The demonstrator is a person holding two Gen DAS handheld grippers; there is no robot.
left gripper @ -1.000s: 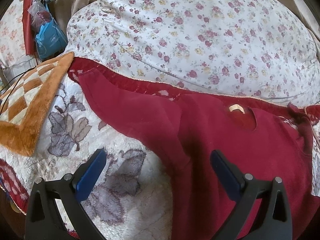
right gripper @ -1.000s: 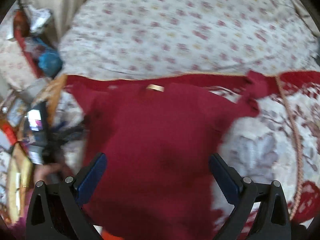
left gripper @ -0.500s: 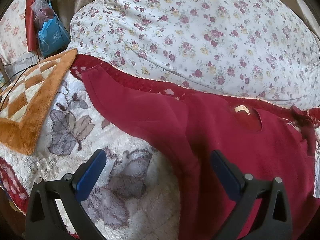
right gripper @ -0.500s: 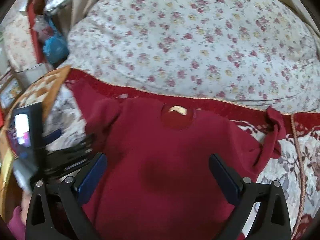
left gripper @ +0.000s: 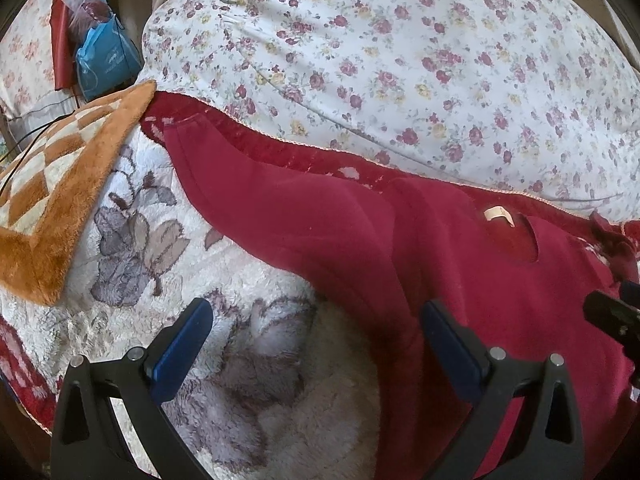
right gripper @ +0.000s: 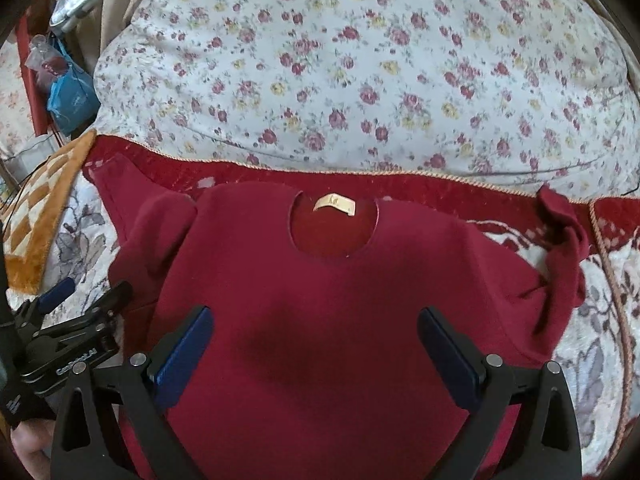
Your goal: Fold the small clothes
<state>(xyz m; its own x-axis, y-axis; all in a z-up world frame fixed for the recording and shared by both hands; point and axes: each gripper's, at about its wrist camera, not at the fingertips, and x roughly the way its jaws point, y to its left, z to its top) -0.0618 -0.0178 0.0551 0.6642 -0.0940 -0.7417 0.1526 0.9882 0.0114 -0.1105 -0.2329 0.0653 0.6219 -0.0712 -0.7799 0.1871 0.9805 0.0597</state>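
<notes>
A dark red long-sleeved top (right gripper: 328, 288) lies flat on a fluffy floral blanket (right gripper: 600, 340), neck hole and cream label (right gripper: 335, 204) toward the far side. Its left sleeve (left gripper: 288, 208) stretches out straight to the far left; its right sleeve (right gripper: 568, 248) is bunched up. My left gripper (left gripper: 316, 348) is open and empty, over the blanket and the top's left side edge. It also shows in the right wrist view (right gripper: 76, 320). My right gripper (right gripper: 316, 348) is open and empty above the top's chest.
A big white pillow with small flowers (right gripper: 360, 72) lies just beyond the top. An orange checked mat (left gripper: 52, 200) covers the blanket's left corner. A blue bag (left gripper: 106, 60) and clutter sit at the far left.
The right gripper swung left and steadied, now centred over the top's chest. The left gripper shifted slightly left and back, so more of the blanket shows beneath it. Both stay open.
</notes>
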